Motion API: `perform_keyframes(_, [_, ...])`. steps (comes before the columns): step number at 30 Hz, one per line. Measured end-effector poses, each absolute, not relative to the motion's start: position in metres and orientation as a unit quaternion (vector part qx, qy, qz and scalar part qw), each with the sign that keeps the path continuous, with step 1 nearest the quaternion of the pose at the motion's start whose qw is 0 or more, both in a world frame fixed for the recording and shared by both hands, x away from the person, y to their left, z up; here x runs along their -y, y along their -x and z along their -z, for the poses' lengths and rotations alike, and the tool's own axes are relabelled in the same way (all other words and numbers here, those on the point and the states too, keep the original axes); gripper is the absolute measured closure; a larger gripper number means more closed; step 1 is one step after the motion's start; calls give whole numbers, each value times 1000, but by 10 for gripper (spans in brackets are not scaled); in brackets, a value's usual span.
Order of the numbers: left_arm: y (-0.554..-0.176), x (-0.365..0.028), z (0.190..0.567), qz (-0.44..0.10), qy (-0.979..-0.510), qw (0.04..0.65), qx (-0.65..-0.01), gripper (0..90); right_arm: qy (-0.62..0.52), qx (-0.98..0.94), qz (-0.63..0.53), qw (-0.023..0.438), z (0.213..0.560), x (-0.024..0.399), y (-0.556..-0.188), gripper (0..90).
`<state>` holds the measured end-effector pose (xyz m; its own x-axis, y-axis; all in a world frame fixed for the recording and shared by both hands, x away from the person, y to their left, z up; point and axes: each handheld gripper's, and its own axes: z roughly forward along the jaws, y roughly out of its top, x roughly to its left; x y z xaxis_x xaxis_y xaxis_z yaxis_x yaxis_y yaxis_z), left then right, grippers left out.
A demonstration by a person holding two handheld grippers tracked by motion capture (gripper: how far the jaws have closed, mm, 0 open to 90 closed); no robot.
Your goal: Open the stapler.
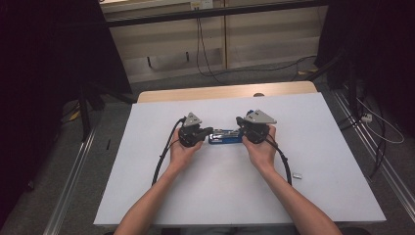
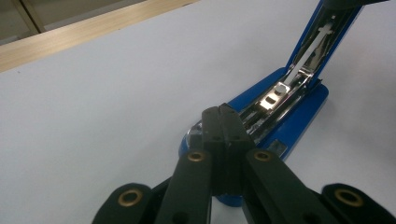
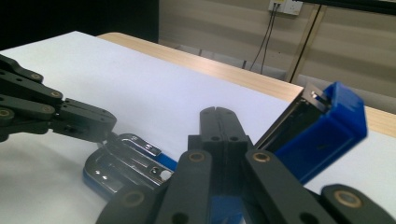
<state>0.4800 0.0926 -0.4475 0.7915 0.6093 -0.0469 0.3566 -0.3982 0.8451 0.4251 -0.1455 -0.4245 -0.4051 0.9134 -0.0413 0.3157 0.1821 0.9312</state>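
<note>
A: High view first: the blue stapler (image 1: pixel 224 136) lies mid-table on the white sheet (image 1: pixel 147 186), between the two hands. Why one gripper at each end?

B: My guess is that one steadies while the other works. The left gripper (image 1: pixel 209 131) has its jaws pressed together, nothing between them, with the tips down on the front end of the stapler's base (image 2: pixel 299 119). That looks meant to keep it from sliding.

A: And the lid?

B: In the left gripper view the blue lid (image 2: pixel 327 32) stands swung up, so the metal staple track (image 2: pixel 275 95) lies bare. The right gripper (image 3: pixel 219 116) is also closed on nothing, its tips beside the raised lid (image 3: pixel 322 133), probably propping it open.

A: What is that small metal piece near the right forearm?

B: That small metal piece (image 1: pixel 297 174) lies well apart from the stapler; possibly staples, too small to tell.
</note>
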Motion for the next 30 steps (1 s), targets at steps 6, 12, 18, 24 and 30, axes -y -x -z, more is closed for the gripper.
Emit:
perform_keyframes(6, [-480,-93,448,-138,-825,463,-293,900,-445,-697,-460,324,425,149,-425,900])
perform_keyframes(12, [-480,-93,448,-138,-825,463,-294,900,-449,-697,-456,324,425,152,-425,900])
perform_keyframes(18, [-480,-93,448,-134,-823,465,-297,900,-455,-690,-463,318,428,162,-426,900])
perform_keyframes(24, [-479,-93,448,-135,-823,464,-297,900,-460,-692,-454,321,430,166,-426,900])
perform_keyframes(30, [-480,-93,448,-135,-823,465,-297,900,-462,-692,-449,327,430,175,-424,900])
